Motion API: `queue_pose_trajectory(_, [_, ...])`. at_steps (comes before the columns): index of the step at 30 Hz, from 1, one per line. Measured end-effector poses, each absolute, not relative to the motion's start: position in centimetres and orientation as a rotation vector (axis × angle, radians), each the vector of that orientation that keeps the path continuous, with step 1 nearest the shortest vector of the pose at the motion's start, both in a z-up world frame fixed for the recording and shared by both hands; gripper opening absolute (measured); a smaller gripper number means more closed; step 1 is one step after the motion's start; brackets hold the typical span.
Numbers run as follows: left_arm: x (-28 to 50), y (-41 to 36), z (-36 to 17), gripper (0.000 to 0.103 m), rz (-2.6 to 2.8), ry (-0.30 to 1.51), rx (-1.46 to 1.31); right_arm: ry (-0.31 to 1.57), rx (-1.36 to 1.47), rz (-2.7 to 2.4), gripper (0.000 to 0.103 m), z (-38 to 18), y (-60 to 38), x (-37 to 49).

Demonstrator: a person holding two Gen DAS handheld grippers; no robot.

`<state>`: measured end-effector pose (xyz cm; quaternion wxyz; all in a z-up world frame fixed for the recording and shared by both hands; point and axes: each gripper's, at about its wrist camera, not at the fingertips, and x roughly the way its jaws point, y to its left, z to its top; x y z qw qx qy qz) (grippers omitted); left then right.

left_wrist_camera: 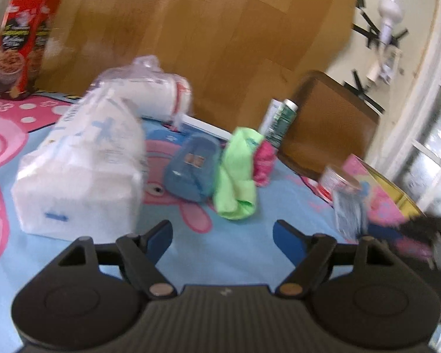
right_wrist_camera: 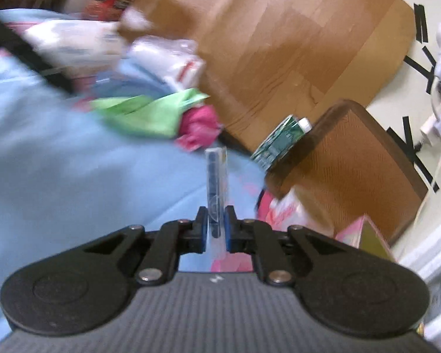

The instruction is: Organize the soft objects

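The right tool (right_wrist_camera: 216, 229) pinches a thin clear packet (right_wrist_camera: 216, 182) upright between its pads. The left tool (left_wrist_camera: 223, 235) stands wide open, holding nothing, over bare blue cartoon-print cover (left_wrist_camera: 250, 253). Ahead of it lie a white diaper pack (left_wrist_camera: 82, 176), blue pouch (left_wrist_camera: 194, 170), green cloth (left_wrist_camera: 238, 176) and pink cloth (left_wrist_camera: 263, 161); a chair (left_wrist_camera: 329, 129) blocks the far right edge.

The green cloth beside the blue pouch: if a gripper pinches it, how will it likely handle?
The green cloth lies crumpled in loose folds, so it would probably drape limply instead of holding shape. It looks thin, so likely light. It touches the pink cloth, which might drag along if the two are tangled; the blur hides that.
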<state>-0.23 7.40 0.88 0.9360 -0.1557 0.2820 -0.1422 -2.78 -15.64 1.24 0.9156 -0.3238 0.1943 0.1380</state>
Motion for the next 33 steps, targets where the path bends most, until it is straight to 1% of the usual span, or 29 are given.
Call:
queue_pose_trajectory(1, [-0.4, 6.9, 1.1, 0.078, -0.308, 0.582, -0.320, 0.410, -0.649, 0.307, 0.028, 1.0, -16.2, -4.2])
queue_pose_trajectory(2, [-0.6, 6.4, 1.3, 0.078, -0.332, 0.591, -0.327, 0.426, -0.616, 0.325, 0.035, 0.9, -17.0, -5.2])
queue_pose_trajectory(3, [-0.7, 5.7, 1.5, 0.078, -0.359, 0.605, -0.338, 0.441, -0.566, 0.343, 0.048, 1.0, -17.6, -6.3])
queue_pose_trajectory(4, [-0.7, 4.9, 1.7, 0.078, -0.391, 0.626, -0.351, 0.443, -0.519, 0.360, 0.051, 1.1, -18.2, -7.0])
queue_pose_trajectory(8, [-0.4, 1.5, 2.2, 0.078, -0.479, 0.720, -0.363, 0.446, -0.370, 0.388, 0.054, 1.3, -20.0, -7.7])
queue_pose_trajectory(9, [-0.2, 0.6, 2.1, 0.078, -0.497, 0.753, -0.362, 0.441, -0.352, 0.383, 0.057, 1.1, -20.0, -7.6])
queue_pose_trajectory(11, [0.0, -1.0, 1.7, 0.078, -0.523, 0.819, -0.372, 0.451, -0.318, 0.384, 0.067, 0.8, -19.5, -7.0])
queue_pose_trajectory(12, [0.3, -1.6, 1.4, 0.078, -0.525, 0.852, -0.385, 0.465, -0.294, 0.398, 0.077, 0.6, -19.3, -6.6])
queue_pose_trajectory(13, [0.6, -2.1, 1.1, 0.078, -0.523, 0.883, -0.408, 0.477, -0.268, 0.409, 0.084, 0.5, -19.1, -6.2])
queue_pose_trajectory(14, [0.7, -2.4, 0.8, 0.079, -0.523, 0.891, -0.428, 0.491, -0.243, 0.427, 0.086, 0.3, -19.1, -5.6])
queue_pose_trajectory(15, [0.7, -2.7, 0.7, 0.083, -0.514, 0.881, -0.436, 0.505, -0.225, 0.449, 0.087, 0.1, -19.1, -5.0])
queue_pose_trajectory(17, [0.8, -3.6, 0.6, 0.084, -0.513, 0.876, -0.431, 0.543, -0.187, 0.474, 0.086, -0.5, -18.9, -3.7])
queue_pose_trajectory(18, [0.8, -4.0, 0.5, 0.078, -0.514, 0.872, -0.427, 0.545, -0.146, 0.484, 0.083, -0.7, -19.0, -3.4])
queue_pose_trajectory(19, [0.9, -4.4, 0.5, 0.078, -0.525, 0.885, -0.423, 0.536, -0.140, 0.486, 0.065, -0.6, -18.8, -3.4])
queue_pose_trajectory(21, [0.7, -5.3, 1.1, 0.077, -0.498, 0.876, -0.377, 0.527, -0.149, 0.441, 0.057, -0.4, -18.5, -3.7])
queue_pose_trajectory(23, [0.9, -5.9, 2.0, 0.075, -0.516, 0.866, -0.358, 0.503, -0.109, 0.410, 0.054, -0.3, -19.3, -4.0])
queue_pose_trajectory(24, [0.9, -6.3, 2.7, 0.075, -0.526, 0.850, -0.354, 0.490, -0.099, 0.380, 0.046, -0.2, -19.7, -4.3])
queue_pose_trajectory(25, [1.0, -6.8, 3.4, 0.075, -0.543, 0.837, -0.346, 0.467, -0.095, 0.342, 0.042, 0.1, -20.0, -4.7])
queue_pose_trajectory(33, [2.9, -14.1, 9.3, 0.076, -0.698, 0.712, -0.217, 0.271, 0.054, 0.158, 0.042, 4.4, -25.9, -6.5])
